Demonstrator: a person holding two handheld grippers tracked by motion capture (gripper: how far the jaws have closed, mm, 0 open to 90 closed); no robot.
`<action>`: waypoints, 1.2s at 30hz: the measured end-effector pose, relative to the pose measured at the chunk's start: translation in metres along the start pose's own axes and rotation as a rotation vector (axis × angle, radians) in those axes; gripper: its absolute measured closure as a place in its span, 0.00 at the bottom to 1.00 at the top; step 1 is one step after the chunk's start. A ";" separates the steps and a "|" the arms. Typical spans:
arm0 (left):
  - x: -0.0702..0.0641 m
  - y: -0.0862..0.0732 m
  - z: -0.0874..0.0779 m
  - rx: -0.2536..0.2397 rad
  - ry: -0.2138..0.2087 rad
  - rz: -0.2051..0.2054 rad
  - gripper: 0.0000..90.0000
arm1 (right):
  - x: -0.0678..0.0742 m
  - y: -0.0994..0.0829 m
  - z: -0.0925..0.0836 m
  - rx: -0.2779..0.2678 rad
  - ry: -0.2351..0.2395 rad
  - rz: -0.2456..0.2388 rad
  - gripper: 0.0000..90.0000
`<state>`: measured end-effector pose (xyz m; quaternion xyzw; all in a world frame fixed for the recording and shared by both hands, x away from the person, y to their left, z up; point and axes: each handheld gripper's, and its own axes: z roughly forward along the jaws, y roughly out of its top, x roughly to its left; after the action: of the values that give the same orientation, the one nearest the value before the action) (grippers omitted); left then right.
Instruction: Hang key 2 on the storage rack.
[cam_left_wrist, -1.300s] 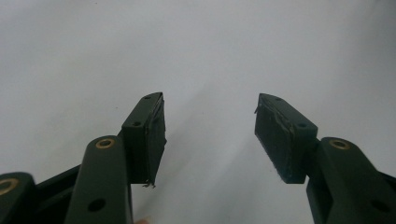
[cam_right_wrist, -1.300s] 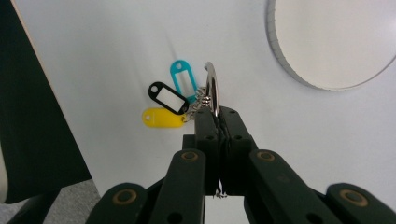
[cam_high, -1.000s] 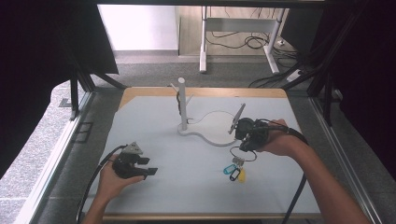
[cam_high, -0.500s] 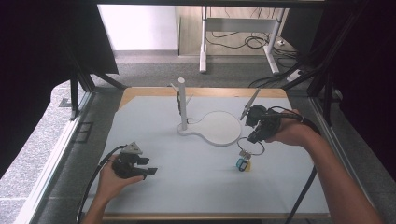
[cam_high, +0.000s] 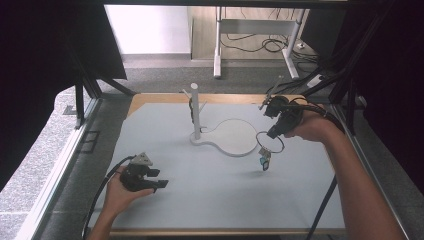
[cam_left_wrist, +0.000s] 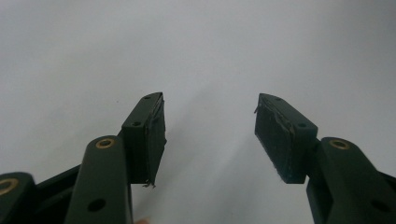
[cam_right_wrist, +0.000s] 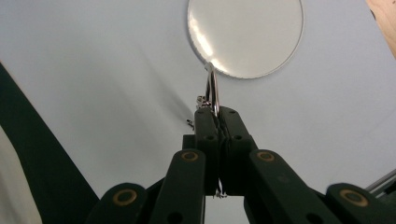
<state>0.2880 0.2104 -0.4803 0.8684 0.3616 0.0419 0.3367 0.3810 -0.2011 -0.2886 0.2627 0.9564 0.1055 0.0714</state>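
Right claw is pinching a thin silver metal key ring with small blue and dark tags dangling from its bottom, the whole bunch hanging in the air clear of the pale grey tabletop and throwing a faint shadow below it. The ring is hanging straight under the claw tips, edge-on between the pads in the right gripper view, where the right claw is showing its jaws pressed together on the key ring, the wire loop sticking out past the tips. The ring is sitting just beside the right edge of the round white disc base of a white stand, its upright white post with short side pegs standing at the far left end of that base; ring and post are well apart. In the right gripper view the round base is lying beyond the ring. Right hand is holding its gripper over the right far part of the tabletop. Left claw is resting low at the near left of the tabletop in the left hand, well apart from the ring. In the left gripper view the left claw is standing spread, nothing between the pads, bare grey surface ahead.
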 end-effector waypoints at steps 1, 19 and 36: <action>0.000 0.000 0.000 -0.001 0.000 0.001 0.48 | -0.002 0.002 0.000 0.001 0.000 0.011 0.98; -0.001 -0.001 -0.003 -0.012 -0.006 -0.001 0.48 | -0.015 0.042 -0.003 -0.005 -0.017 0.040 0.98; 0.004 -0.001 -0.007 -0.034 -0.016 -0.020 0.48 | -0.029 0.087 -0.001 -0.050 -0.016 0.039 0.98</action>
<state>0.2877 0.2177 -0.4763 0.8592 0.3670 0.0378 0.3544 0.4480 -0.1430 -0.2646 0.2803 0.9476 0.1286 0.0834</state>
